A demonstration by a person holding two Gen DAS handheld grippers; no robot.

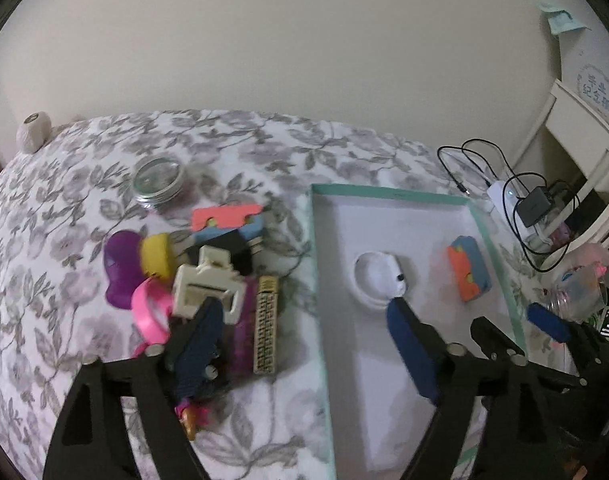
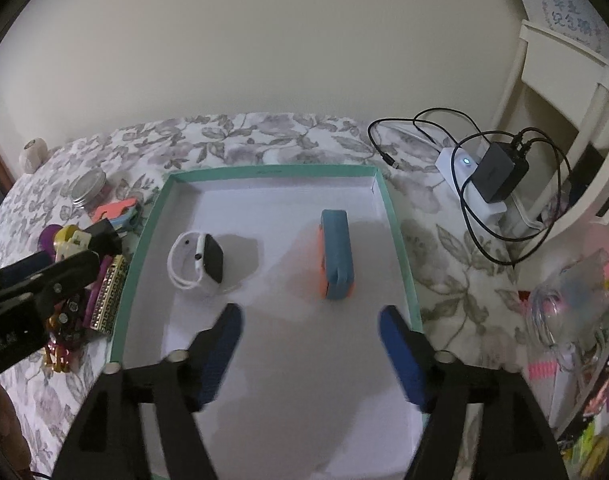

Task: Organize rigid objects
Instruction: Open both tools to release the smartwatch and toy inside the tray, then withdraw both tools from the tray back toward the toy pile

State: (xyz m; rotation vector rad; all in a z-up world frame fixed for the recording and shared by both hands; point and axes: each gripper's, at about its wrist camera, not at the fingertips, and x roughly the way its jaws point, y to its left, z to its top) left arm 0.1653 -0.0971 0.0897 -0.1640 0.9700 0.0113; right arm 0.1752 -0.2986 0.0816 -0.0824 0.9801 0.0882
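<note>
Left of the tray (image 2: pixel 400 236), on the floral bed (image 1: pixel 264 140), lies the unsorted pile: white clip (image 1: pixel 208 284), pink ring (image 1: pixel 150 312), gold bar (image 1: pixel 266 324). Left gripper (image 1: pixel 304 328) hangs over it, jaws wide apart, empty, left finger above the clip (nearest arm by far). Gold bar's long axis runs away from the gripper. Right gripper (image 2: pixel 310 348) hovers spread over the tray, which holds a watch (image 2: pixel 198 262) and block (image 2: pixel 336 254).
</note>
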